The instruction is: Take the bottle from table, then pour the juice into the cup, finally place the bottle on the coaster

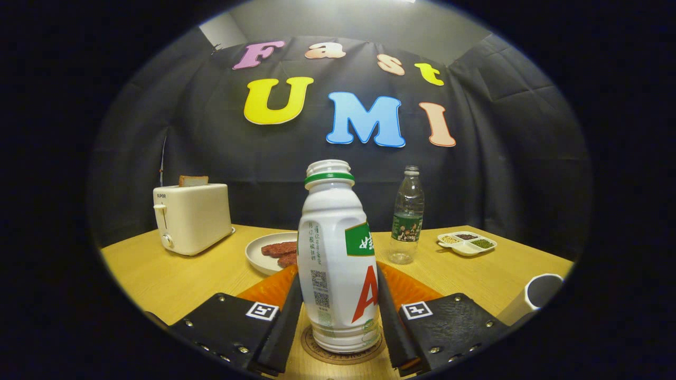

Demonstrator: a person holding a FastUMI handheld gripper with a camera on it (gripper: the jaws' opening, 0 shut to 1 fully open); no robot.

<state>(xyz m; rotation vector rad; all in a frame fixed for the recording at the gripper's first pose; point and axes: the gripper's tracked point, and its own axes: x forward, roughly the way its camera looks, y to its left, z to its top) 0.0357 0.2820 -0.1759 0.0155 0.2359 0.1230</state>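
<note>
A white bottle [337, 264] with a green neck ring and no cap stands upright on a round brown coaster [343, 351] on the wooden table [158, 274]. My gripper [338, 322] has a finger on each side of the bottle's lower body, and both fingers touch it. A white cup [533, 301] stands to the right of the right finger, near the table's edge. An orange mat [406, 287] lies just behind the bottle.
A cream toaster [193, 217] with a slice of bread stands far left. Behind the bottle sit a white plate [259, 253] of reddish food, a clear water bottle [406, 216] and a small divided dish [467, 243] of grains.
</note>
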